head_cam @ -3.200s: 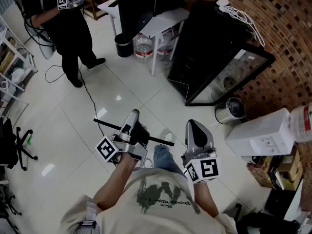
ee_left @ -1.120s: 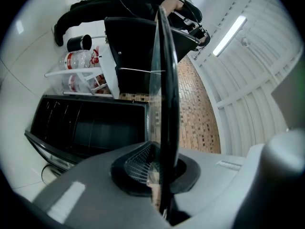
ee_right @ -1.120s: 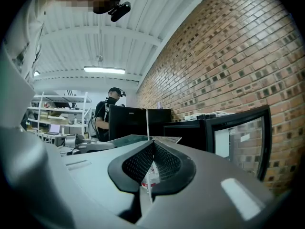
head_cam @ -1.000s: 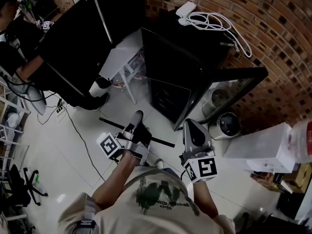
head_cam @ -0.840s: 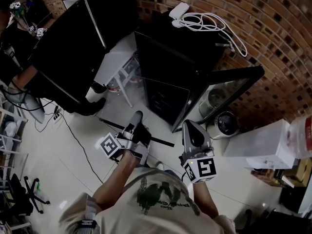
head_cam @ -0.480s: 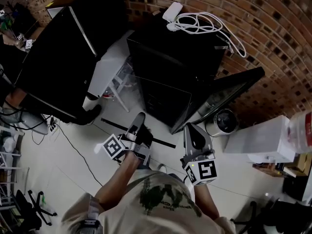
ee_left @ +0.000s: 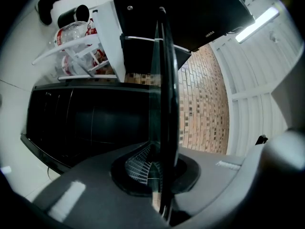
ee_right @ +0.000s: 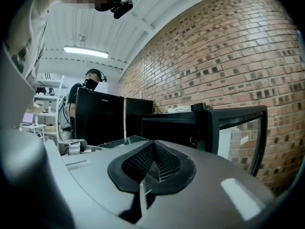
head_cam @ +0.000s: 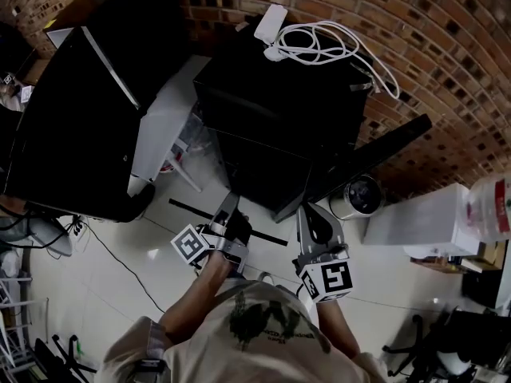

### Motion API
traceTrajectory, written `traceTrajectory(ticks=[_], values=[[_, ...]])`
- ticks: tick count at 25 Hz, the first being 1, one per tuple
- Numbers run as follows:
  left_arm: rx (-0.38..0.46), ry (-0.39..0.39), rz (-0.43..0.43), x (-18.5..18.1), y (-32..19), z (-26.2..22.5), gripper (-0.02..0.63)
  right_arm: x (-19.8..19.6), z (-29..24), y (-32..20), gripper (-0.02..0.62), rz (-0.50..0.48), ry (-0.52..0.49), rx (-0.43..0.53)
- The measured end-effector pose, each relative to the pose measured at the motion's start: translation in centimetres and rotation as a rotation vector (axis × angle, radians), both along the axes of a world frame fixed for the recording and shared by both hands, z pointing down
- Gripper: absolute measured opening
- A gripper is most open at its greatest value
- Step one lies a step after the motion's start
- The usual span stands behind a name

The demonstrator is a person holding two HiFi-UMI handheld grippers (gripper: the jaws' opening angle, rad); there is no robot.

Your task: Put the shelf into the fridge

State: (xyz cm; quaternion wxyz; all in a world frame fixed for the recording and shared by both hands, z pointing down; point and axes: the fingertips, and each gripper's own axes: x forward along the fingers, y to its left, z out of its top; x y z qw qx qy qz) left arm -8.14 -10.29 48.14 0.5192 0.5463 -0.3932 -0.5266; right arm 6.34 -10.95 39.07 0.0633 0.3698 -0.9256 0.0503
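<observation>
Brick wall [head_cam: 447, 70] behind and pale tiled floor [head_cam: 120, 270] below. The small black fridge [head_cam: 271, 110] stands against that wall with its glass door [head_cam: 363, 159] swung wide to the right. The shelf [ee_left: 164, 85] shows as a thin dark strip, out in the air just in front of the fridge's open mouth and not inside yet. The left tool [head_cam: 230, 218] is clenched on it, with the pane pinched between its pads. The right tool [head_cam: 310, 214] is pressed together on nothing and hovers beside it, near the door.

I read this as the approach. To do it well, hold the pane level and square its long edge to the opening. Then feed it in slowly, because the dark interior hides whatever ledges must catch it. A one-sided grip may let the far end sag or twist, so putting the right tool on the free end would steady it. Watch the door's edge and the steel pot [head_cam: 357, 195] on the floor beside it.
</observation>
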Motion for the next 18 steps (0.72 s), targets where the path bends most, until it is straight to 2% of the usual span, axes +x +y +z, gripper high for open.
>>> traceTrajectory(ticks=[13, 18], values=[[-0.013, 0.01, 0.128, 0.5, -4.4, 2.7, 0.011, -3.2, 0.6, -1.8, 0.0, 0.061, 0.051, 0.007], [-0.013, 0.014, 0.148, 0.1, -5.9, 3.3, 0.009, -3.6, 0.9, -2.1, 0.0, 0.095, 0.067, -0.001]])
